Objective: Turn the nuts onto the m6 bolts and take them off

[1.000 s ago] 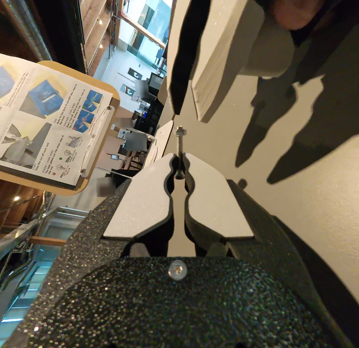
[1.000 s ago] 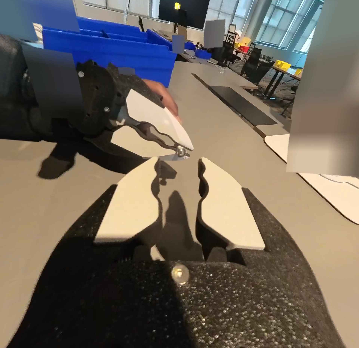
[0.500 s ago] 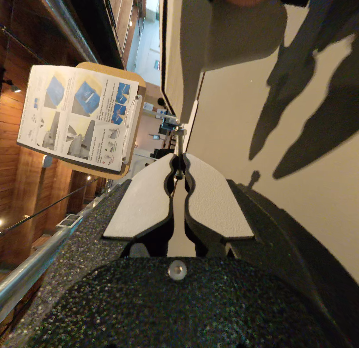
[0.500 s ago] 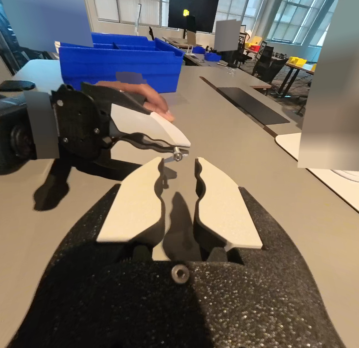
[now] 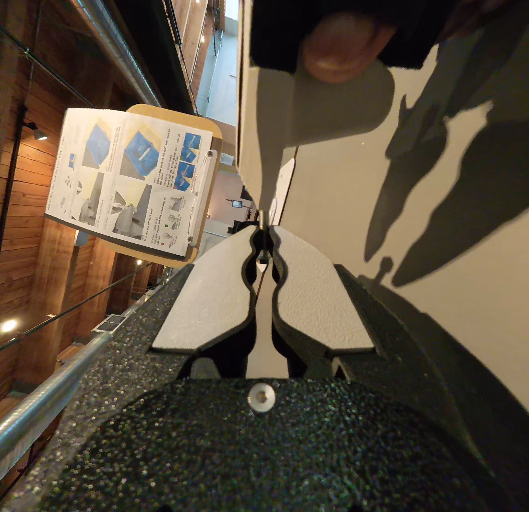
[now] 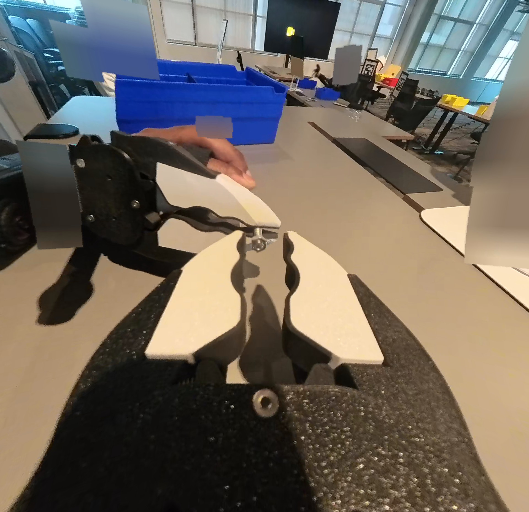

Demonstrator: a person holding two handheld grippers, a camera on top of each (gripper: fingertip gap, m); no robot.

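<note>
Left gripper (image 5: 264,235): black body with two pale grey finger plates, turned on its side above the table; its fingers are pressed together on the small silver bolt (image 5: 263,241). In the right wrist view this gripper (image 6: 269,231) comes in from the left, with a person's hand (image 6: 226,160) lying along its top.

Silver bolt: a thin threaded metal bolt, head (image 5: 262,259) sitting in the wavy notch between the left fingers, threaded end poking out past the fingertips. In the right wrist view the bolt (image 6: 259,241) lies roughly level, sticking out toward the right gripper.

Nut: a small silver piece (image 6: 256,243) sits on the bolt near the right gripper's left fingertip; whether it is the nut or the bolt's head I cannot tell.

Right gripper (image 6: 263,235): same black body and pale grey plates; its fingers stand apart with a clear gap, holding nothing. The bolt's end lies just at that gap, close to the left fingertip (image 6: 236,236); contact cannot be made out.

Right gripper from the left wrist view: one pale finger (image 5: 269,155) points down at the bolt's threaded tip, a fingertip of the person's hand (image 5: 340,52) above it.

Table (image 6: 329,200): flat grey surface under both grippers, carrying their dark shadows.

Blue plastic bin (image 6: 200,109): large, open-topped, standing on the table well behind the left gripper.

Clipboard (image 5: 206,200): tan wooden board holding a printed instruction sheet (image 5: 128,183), left of the grippers in the left wrist view.
</note>
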